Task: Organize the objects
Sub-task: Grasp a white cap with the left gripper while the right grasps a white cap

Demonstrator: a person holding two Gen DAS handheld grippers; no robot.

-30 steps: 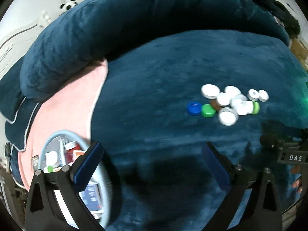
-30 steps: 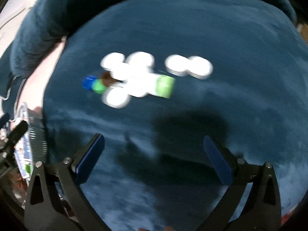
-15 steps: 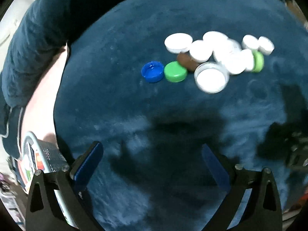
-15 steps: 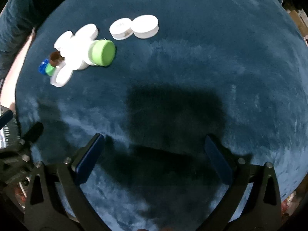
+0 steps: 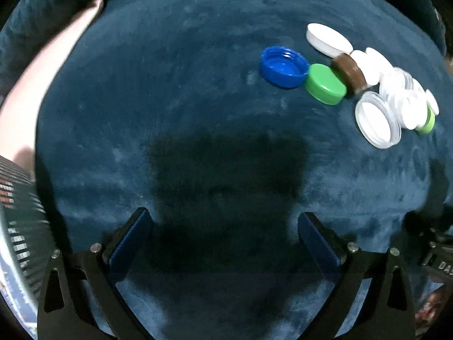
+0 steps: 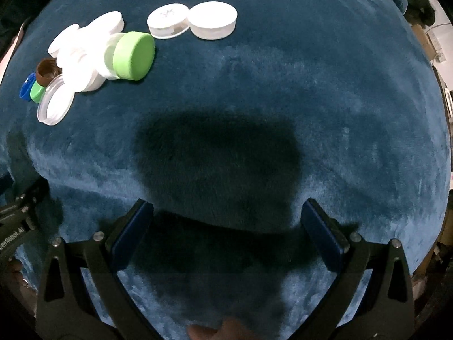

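- Against the views of a second ago, both of our cameras have dropped closer to the dark blue plush cover (image 6: 283, 90); the pillow and the room have slid out of frame, and the caps now sit larger and sharper.
- In the left wrist view, our left gripper (image 5: 226, 243) has its jaws spread wide, with nothing between them. The cluster of caps has moved from mid-frame out to about 2 o'clock.
- At the near end of that row lies the blue cap (image 5: 284, 66), hollow side up. The green cap (image 5: 325, 84) touches it, then comes the brown cap (image 5: 351, 72), tilted against the white lids.
- The clear-rimmed lid (image 5: 378, 119) lies open side up at the lower edge of the cluster.
- At 9 o'clock in the same view only a slice of the slatted basket (image 5: 17, 198) shows; earlier we saw more of it, with items inside.
- Our right gripper (image 6: 226, 232) is likewise wide open and empty. In its view the pile has drifted to 10 o'clock, where a green-topped jar (image 6: 133, 56) lies on its side.
- A pair of white lids (image 6: 192, 22), touching each other, sits apart near 12 o'clock.
- We judge this to be an approach: nothing is grasped yet. The blue cap looks the easiest first pick for the left, since only one side of it touches a neighbour.
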